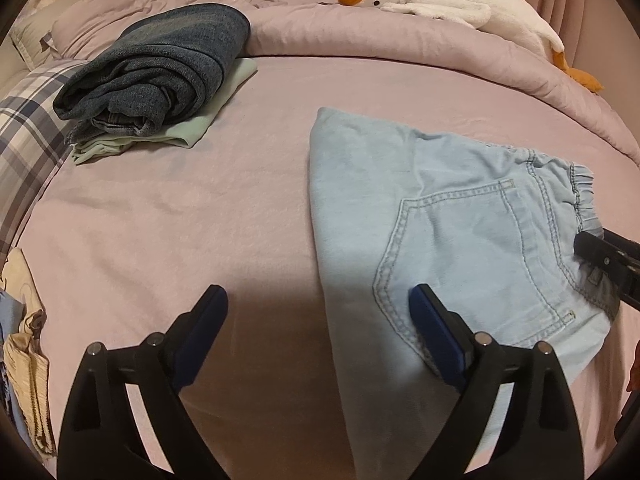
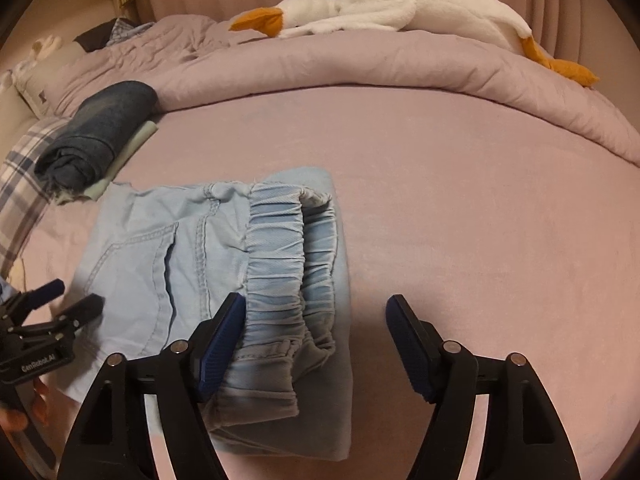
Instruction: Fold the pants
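Light blue folded pants [image 1: 460,216] lie flat on the pink bed sheet [image 1: 200,220], back pocket up. In the right wrist view the pants [image 2: 160,260] show their gathered elastic waistband [image 2: 288,256] on top. My left gripper [image 1: 318,304] hovers open over the pants' left edge, its right finger [image 1: 432,328] above the fabric and its left one over bare sheet. My right gripper [image 2: 316,312] is open too, with its left finger [image 2: 224,332] above the waistband and nothing pressed between the pads. Each gripper shows in the other's view: right gripper [image 1: 600,258], left gripper [image 2: 76,296].
A folded stack of dark blue jeans [image 1: 160,68] on a pale green garment [image 1: 192,128] sits at the back left. A white plush goose [image 2: 400,4] lies on the rolled pink duvet [image 2: 360,68]. A plaid pillow [image 1: 24,132] and beige cloth [image 1: 28,352] are at the left edge.
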Motion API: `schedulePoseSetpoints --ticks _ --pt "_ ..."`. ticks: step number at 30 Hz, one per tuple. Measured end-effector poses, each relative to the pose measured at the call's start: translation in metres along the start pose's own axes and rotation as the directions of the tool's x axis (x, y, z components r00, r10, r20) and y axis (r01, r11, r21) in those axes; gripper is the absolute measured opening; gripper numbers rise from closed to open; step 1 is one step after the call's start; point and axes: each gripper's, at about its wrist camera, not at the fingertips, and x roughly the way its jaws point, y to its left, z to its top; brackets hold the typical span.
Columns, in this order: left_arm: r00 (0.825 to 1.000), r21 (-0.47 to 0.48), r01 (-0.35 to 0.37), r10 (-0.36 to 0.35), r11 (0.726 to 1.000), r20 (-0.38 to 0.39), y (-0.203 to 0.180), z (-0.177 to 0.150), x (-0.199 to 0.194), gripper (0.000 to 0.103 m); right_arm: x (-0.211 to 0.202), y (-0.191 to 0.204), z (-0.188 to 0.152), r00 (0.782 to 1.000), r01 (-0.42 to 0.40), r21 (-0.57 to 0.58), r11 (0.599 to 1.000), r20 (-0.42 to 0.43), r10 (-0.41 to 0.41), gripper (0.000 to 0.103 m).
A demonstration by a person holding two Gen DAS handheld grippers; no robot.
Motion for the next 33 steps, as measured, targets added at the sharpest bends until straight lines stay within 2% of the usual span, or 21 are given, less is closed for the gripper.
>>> schedulePoseSetpoints --ticks 4,7,11,15,25,33 --pt "1.0 0.012 -0.021 0.022 1.0 -0.005 -0.003 0.001 -0.001 0.094 -0.003 0.008 0.0 0.999 0.043 -0.041 0.998 0.007 -0.043 0.072" --pt "0.999 0.013 -0.048 0.048 0.999 -0.01 -0.004 0.0 -0.002 0.099 -0.004 0.014 0.0 0.997 0.078 -0.078 0.994 0.014 -0.077 0.072" --pt "0.998 -0.007 -0.054 0.054 0.998 -0.017 -0.003 -0.001 -0.002 0.101 -0.005 0.015 0.0 0.996 0.084 -0.091 0.992 0.007 -0.084 0.072" --pt "0.997 -0.027 -0.068 0.067 0.997 -0.032 -0.002 -0.001 -0.002 0.102 -0.004 0.015 0.0 0.995 0.1 -0.1 0.99 0.004 -0.1 0.077" --pt "0.999 -0.101 -0.046 0.043 0.994 -0.028 0.003 -0.005 -0.005 0.102 -0.002 0.01 -0.001 0.997 0.077 -0.064 0.995 -0.019 -0.078 0.084" --pt "0.998 -0.099 -0.057 0.059 0.993 0.014 0.0 -0.006 -0.025 0.102 -0.012 0.012 -0.002 0.998 0.067 -0.051 0.996 0.006 -0.067 0.084"
